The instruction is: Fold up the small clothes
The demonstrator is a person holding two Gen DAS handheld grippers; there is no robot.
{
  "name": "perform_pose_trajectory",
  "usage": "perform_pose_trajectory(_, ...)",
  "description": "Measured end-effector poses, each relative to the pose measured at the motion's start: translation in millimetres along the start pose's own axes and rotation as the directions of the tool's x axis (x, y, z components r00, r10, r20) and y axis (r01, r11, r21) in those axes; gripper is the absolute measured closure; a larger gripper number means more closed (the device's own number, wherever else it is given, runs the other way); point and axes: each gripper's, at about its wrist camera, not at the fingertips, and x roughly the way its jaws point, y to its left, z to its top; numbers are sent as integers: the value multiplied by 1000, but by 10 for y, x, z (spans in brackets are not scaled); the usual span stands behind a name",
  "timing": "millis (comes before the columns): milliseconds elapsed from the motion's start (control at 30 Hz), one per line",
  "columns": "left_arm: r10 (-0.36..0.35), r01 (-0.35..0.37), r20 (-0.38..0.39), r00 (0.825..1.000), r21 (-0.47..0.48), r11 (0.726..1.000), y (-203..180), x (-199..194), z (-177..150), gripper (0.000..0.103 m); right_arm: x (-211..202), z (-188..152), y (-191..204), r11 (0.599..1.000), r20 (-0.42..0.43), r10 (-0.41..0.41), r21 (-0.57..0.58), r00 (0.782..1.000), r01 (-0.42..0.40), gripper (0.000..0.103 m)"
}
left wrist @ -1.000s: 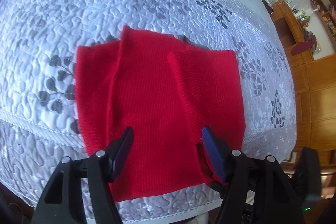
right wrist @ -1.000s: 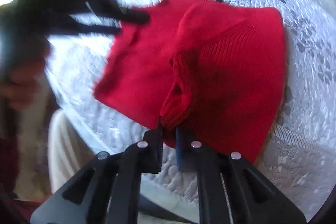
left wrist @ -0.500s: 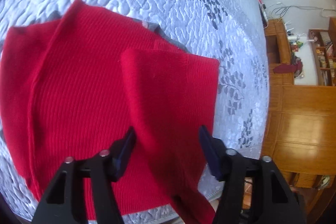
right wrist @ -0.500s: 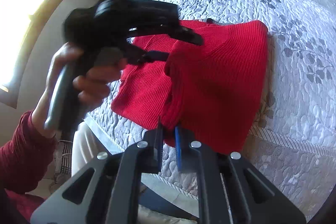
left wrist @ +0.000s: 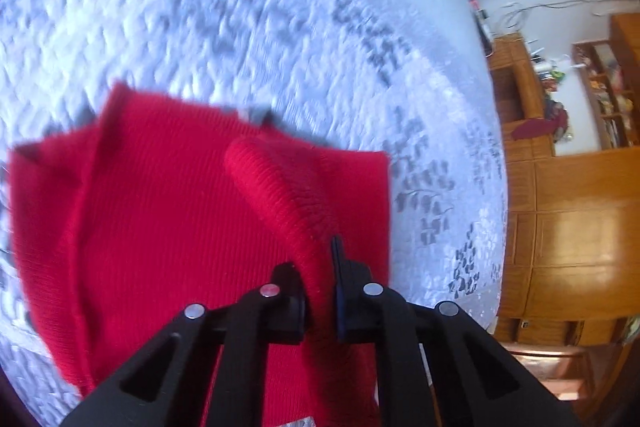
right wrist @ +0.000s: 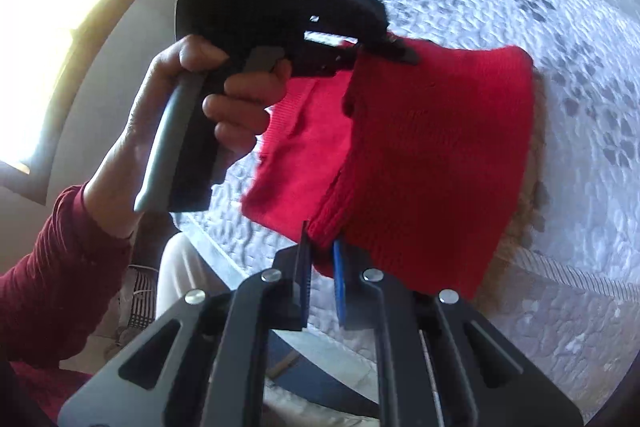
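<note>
Step in hand: folding a side panel of the red knit sweater point(left wrist: 168, 227) across its body. The sweater lies on the bed's quilted bedspread point(left wrist: 240, 27), near the bed's near edge, with one layer already turned over the other.

Left gripper point(left wrist: 320, 287): the fingers are closed on a raised ridge of the sweater's knit edge, with fabric bunched between them. In the right wrist view the left hand point(right wrist: 208, 115) holds this gripper by its handle, index finger on the trigger, with the tool reaching over the far part of the panel.

Right gripper point(right wrist: 322, 267): the fingers are nearly together and pinch the ribbed lower corner of the same panel at the bed's near edge.

The panel hangs lifted between the two grip points, clear of the layer beneath it along part of its length.

Next move, as judged: carry both grip points sideways together, keeping the edge taut and level, then lay the panel flat so its edge aligns with the layer below before releasing. Uneven travel would likely skew the fold or drag the lower layer.

The left wrist view is motion-blurred; fine detail of the far edge cannot be read.
</note>
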Motion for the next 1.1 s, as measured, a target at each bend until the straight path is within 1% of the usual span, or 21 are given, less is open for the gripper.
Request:
perform_pose_trajectory(167,-3,-3,102,995,60,998,32,-586,57,94,108,219,406,997,7,55,-60,998,-54,95)
perform_pose_trajectory(233,14,-28,143,990,94,995,122,-830,59,96,222,279,567,994,-9,64,-91,998,-65,95)
perform_pose_trajectory(333,64,-84,175,982,106,991,357,-988,35,96,566,302,776,990,-67,63,-122,996,-70,95)
perform_pose_trajectory(433,98,-110,158,983,68,992,729,-964,-20,96,922,240,823,990,-129,36,-128,991,-53,95)
perform_pose_trajectory(467,111,-119,145,983,51,992,870,-907,-48,96,1105,200,798,992,-161,26,-114,987,-44,95)
perform_pose_trajectory(533,136,-142,123,983,38,989,1047,-800,-82,96,1334,136,747,995,-197,7,-99,980,-27,95)
perform_pose_trajectory(567,156,-160,111,982,32,987,1131,-717,-97,96,1405,117,719,996,-209,3,-91,978,-23,95)
perform_pose_trajectory(667,168,-171,101,981,25,985,1259,-561,-141,96,1537,61,642,997,-221,-10,-79,975,-8,94)
perform_pose_trajectory(700,174,-178,104,979,34,983,1268,-524,-151,95,1536,54,621,997,-220,-4,-74,976,-13,94)
perform_pose_trajectory(800,187,-193,112,976,54,980,1241,-472,-168,95,1446,51,545,998,-210,26,-55,977,-38,86)
perform_pose_trajectory(867,192,-199,110,975,59,978,1226,-484,-183,93,1283,42,478,997,-184,60,-36,981,-68,70)
perform_pose_trajectory(967,196,-203,119,973,48,978,1207,-619,-264,88,834,-1,273,997,-98,82,0,992,-83,67)
perform_pose_trajectory(1033,219,-225,110,969,43,973,1179,-756,-425,86,586,-58,127,998,-51,61,23,997,-60,64)
perform_pose_trajectory(1067,216,-223,111,970,48,974,1165,-814,-522,83,407,-134,-13,999,-20,20,43,1000,-19,63)
perform_pose_trajectory(1100,207,-215,111,972,68,974,1134,-880,-667,78,311,-198,-111,998,-8,-15,53,1000,15,63)
